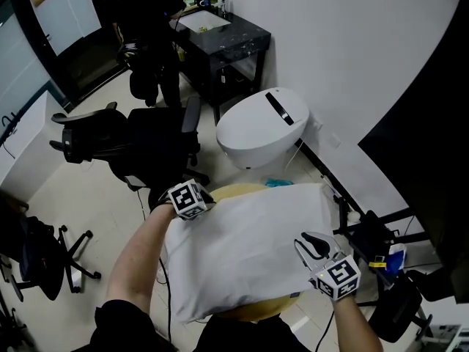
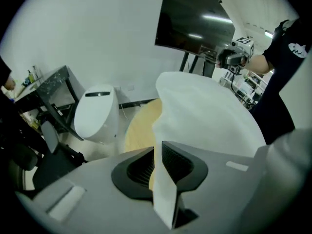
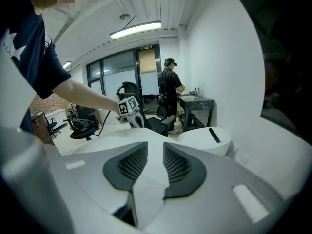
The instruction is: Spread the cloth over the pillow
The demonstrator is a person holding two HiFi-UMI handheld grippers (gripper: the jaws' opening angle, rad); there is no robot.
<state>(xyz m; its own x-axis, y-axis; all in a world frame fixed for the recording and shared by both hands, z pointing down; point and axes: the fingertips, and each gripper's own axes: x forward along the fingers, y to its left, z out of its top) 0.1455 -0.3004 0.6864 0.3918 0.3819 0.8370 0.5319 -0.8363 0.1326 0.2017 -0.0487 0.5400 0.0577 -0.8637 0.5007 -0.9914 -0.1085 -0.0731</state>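
With the round table (image 1: 236, 191) as the middle of the clock, the cloth (image 1: 249, 248) lies on top of it. The left gripper (image 2: 157, 165) is at the cloth's ten o'clock edge, the right gripper (image 1: 315, 249) at its four. Just past the table at twelve stands a toilet (image 1: 262, 127). Behind that, toward eleven, is a desk (image 1: 223, 39) with a person (image 1: 150, 28) to its left. A chair (image 1: 139, 141) is at ten and a screen (image 1: 432, 123) at three.

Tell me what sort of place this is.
Likely an office or lab workspace: black swivel office chairs, a black desk with a cluttered top, and tall dark-framed glass doors.
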